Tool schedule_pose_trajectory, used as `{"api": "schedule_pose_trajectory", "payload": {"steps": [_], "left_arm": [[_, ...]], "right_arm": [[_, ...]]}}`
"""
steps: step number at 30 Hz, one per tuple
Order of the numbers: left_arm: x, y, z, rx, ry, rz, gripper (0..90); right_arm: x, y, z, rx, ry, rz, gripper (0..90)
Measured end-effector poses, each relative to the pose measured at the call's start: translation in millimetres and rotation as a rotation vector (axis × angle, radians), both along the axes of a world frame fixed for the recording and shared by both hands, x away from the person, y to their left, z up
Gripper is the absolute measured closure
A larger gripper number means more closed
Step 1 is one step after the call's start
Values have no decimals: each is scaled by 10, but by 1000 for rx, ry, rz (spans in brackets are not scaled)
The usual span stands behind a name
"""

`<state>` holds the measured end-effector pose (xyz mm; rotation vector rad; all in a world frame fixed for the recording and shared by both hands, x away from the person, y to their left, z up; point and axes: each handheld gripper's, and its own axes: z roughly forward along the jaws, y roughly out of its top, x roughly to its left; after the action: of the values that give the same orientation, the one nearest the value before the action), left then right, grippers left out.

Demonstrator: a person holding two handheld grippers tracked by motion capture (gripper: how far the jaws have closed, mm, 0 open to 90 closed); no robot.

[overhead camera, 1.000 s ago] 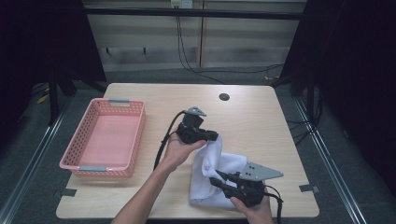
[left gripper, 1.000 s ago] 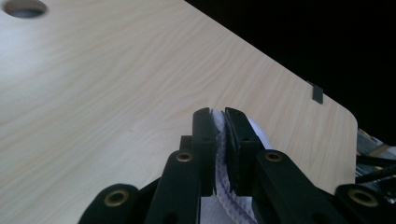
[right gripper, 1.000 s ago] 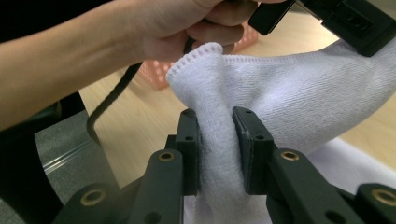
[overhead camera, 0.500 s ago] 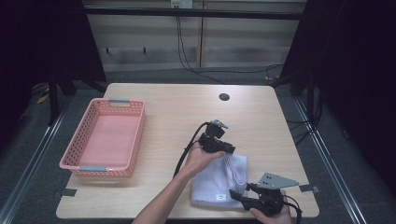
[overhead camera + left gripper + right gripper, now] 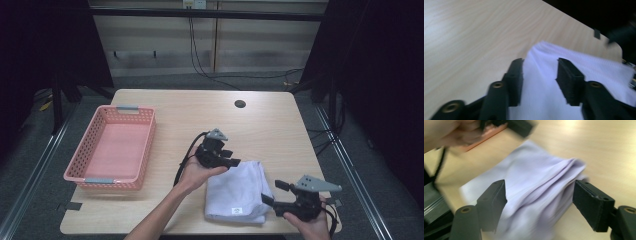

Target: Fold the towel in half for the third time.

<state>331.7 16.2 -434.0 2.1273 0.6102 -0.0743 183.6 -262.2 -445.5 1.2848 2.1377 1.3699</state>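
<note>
White folded cloth (image 5: 237, 192), one, near the bench's (image 5: 270, 125) front right corner: soft, light, limp; best pinched at its layered edge. Right gripper (image 5: 272, 192) and left gripper (image 5: 231, 157): jaws just opening, apart, not pressing it. Pink basket (image 5: 90, 175), one, left edge.

No wording, brand, number or sign can be read anywhere in these views. A small pale tag (image 5: 234, 210) sits at the near edge of the folded white cloth (image 5: 237, 187) on the wooden surface (image 5: 270, 125), seen from the high view, but whatever is printed on it is too small to make out.
</note>
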Motion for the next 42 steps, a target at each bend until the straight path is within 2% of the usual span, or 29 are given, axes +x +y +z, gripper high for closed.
{"api": "schedule_pose_trajectory", "payload": {"steps": [1, 2, 3, 4, 6, 7, 8, 9, 10, 11, 12, 13, 14, 15, 16, 18, 22, 24, 25, 28, 29, 30, 31, 33, 34, 37, 38, 40, 42], "left_arm": [[-49, 67, -26, 11, -11, -7, 629], [-97, 129, -50, 23, -14, -17, 705], [-146, 181, -76, 22, -4, -31, 705], [-205, 234, -101, 22, 2, -41, 720], [-398, 363, -179, 54, 13, -75, 701], [-398, 363, -179, 54, 13, -75, 672], [-465, 397, -205, 57, 24, -74, 646], [-526, 433, -233, 55, 31, -96, 646], [-590, 457, -265, 56, 35, -105, 634], [-653, 466, -293, 68, 36, -105, 608], [-758, 477, -330, 103, 39, -141, 583], [-758, 477, -330, 103, 39, -141, 561], [-811, 483, -349, 116, 28, -145, 544], [-846, 494, -360, 128, 19, -160, 544], [-860, 505, -370, 141, 16, -163, 540], [-876, 502, -407, 137, 22, -146, 514], [-930, 432, -492, 208, 11, -159, 430], [-963, 423, -503, 204, -4, -153, 424], [-977, 420, -517, 191, -2, -142, 415], [-984, 450, -513, 214, -10, -152, 415], [-1000, 461, -516, 219, -7, -143, 413], [-1021, 471, -520, 214, 1, -134, 413], [-1026, 501, -519, 216, 8, -149, 402], [-1039, 580, -515, 195, 44, -118, 391], [-1044, 626, -525, 181, 55, -119, 382], [-1065, 720, -554, 173, 74, -102, 328], [-1077, 726, -552, 169, 78, -96, 317], [-1079, 702, -535, 180, 68, -100, 298], [-1059, 658, -544, 199, 63, -94, 286]], "right_arm": [[94, -13, 8, -9, -2, -17, 320], [339, -24, -6, -14, 12, -19, 374], [339, -24, -6, -14, 12, -19, 374], [591, 14, -45, -43, 41, -8, 420], [806, 81, -98, -79, 63, -24, 385], [806, 81, -98, -79, 63, -24, 385], [995, 135, -168, -97, 107, -14, 364], [995, 135, -168, -97, 107, -14, 364], [1066, 163, -206, -136, 114, -37, 338], [1130, 173, -253, -150, 123, -42, 337], [1223, 162, -347, -140, 160, -48, 347], [1244, 157, -382, -132, 174, -42, 422], [1241, 153, -400, -116, 183, -22, 553], [1241, 153, -400, -116, 183, -22, 553], [1213, 164, -396, -114, 168, -23, 592], [1125, 182, -325, -138, 118, -37, 769], [1012, 156, -251, -135, 83, -47, 814], [937, 137, -251, -137, 84, -32, 831], [909, 130, -270, -158, 88, -35, 830], [871, 64, -350, -152, 114, -35, 795], [869, 15, -402, -145, 126, -51, 639], [869, 15, -402, -145, 126, -51, 639], [879, 2, -427, -160, 139, -54, 567], [909, -23, -469, -160, 174, -66, 413], [924, -36, -483, -146, 197, -73, 383], [947, -67, -491, -125, 203, -58, 322], [946, -82, -473, -97, 209, -48, 302], [939, -100, -431, -56, 200, -25, 286], [944, -100, -441, -64, 211, -23, 266]]}}
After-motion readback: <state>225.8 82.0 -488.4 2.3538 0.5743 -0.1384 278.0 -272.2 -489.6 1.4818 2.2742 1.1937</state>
